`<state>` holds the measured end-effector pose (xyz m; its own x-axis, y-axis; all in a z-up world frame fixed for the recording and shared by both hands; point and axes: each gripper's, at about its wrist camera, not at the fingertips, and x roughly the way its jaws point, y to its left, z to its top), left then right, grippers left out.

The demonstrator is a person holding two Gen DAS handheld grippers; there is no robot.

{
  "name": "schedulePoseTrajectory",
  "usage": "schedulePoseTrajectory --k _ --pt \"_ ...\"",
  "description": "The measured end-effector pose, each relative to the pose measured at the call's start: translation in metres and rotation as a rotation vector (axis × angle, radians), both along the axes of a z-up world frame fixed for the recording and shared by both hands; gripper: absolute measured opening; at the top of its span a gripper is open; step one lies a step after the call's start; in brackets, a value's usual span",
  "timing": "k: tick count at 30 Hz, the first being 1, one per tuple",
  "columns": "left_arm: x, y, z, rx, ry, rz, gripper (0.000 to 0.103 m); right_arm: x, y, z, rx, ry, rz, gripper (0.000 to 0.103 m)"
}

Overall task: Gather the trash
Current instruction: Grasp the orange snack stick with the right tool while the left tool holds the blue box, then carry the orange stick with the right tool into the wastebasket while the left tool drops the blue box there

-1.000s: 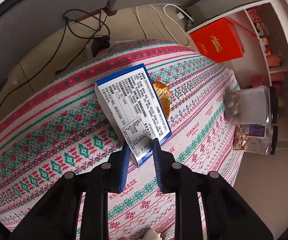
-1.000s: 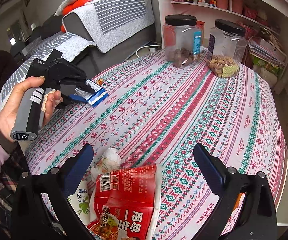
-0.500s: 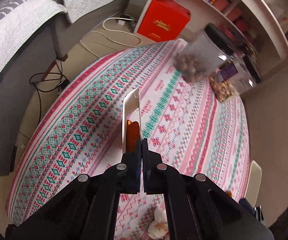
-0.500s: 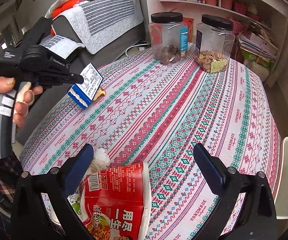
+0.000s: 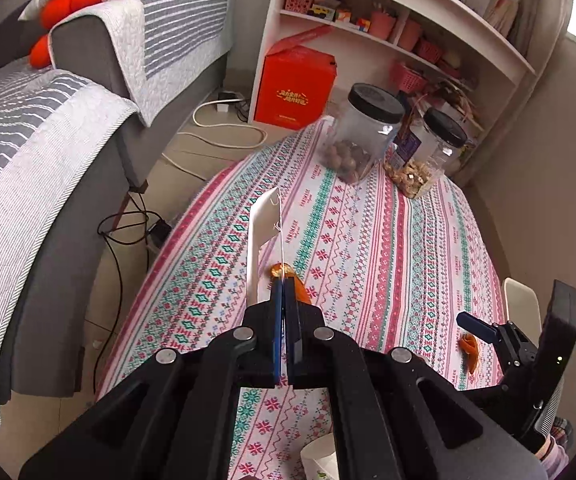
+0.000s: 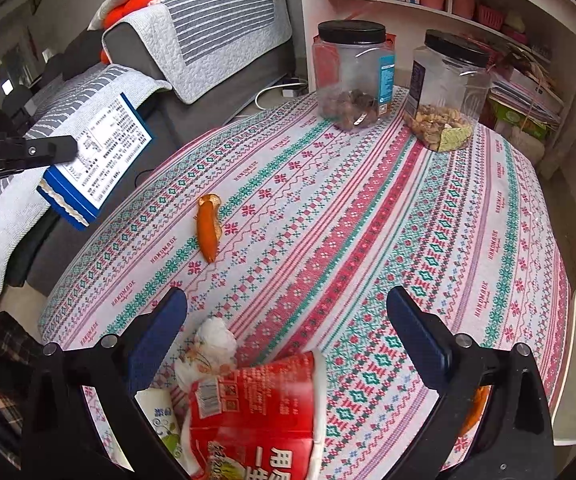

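Left gripper (image 5: 284,292), clamped on the blue box (image 6: 96,160), has lifted it off the table (image 6: 368,208), exposing an orange peel (image 6: 208,228); right gripper (image 6: 288,332) hangs open over the red wrapper (image 6: 256,412).

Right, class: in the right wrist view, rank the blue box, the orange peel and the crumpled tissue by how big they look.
1. Blue box, held in the left tool: largest.
2. Orange peel and crumpled tissue: look alike in size. The tissue lies nearer the camera and is partly hidden, so no ranking between them.
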<state>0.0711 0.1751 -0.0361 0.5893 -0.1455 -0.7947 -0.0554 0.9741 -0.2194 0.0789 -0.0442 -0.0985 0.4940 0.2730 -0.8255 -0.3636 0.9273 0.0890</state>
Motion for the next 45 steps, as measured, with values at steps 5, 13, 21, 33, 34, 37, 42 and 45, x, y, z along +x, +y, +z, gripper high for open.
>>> schedulePoseTrajectory --k 5,13,21,33,34,37,42,45 --pt "-0.006 0.029 0.009 -0.016 -0.022 0.061 0.001 0.036 0.062 -0.012 -0.069 0.087 0.046 0.095" --pt "-0.013 0.059 0.016 -0.010 -0.045 0.137 0.001 0.083 0.110 -0.074 -0.125 0.315 -0.018 0.069" --pt "-0.012 0.070 0.018 -0.040 -0.046 0.161 0.001 0.086 0.117 -0.069 -0.127 0.289 -0.048 0.020" --pt "-0.009 0.061 0.017 -0.069 -0.053 0.172 0.001 0.068 0.081 0.019 -0.038 0.102 -0.073 0.018" --pt "-0.009 0.058 0.017 -0.072 -0.052 0.169 0.001 0.064 0.075 0.026 -0.032 0.089 -0.075 0.018" --pt "-0.008 0.049 0.016 -0.089 -0.053 0.154 0.001 0.059 0.060 0.043 -0.014 0.058 -0.080 0.018" --pt "-0.003 0.029 0.017 -0.100 -0.062 0.124 0.001 0.048 0.029 0.060 0.023 0.021 -0.106 0.018" --pt "0.000 0.014 0.017 -0.083 -0.062 0.106 0.001 0.044 0.007 0.066 0.048 0.007 -0.131 0.018"
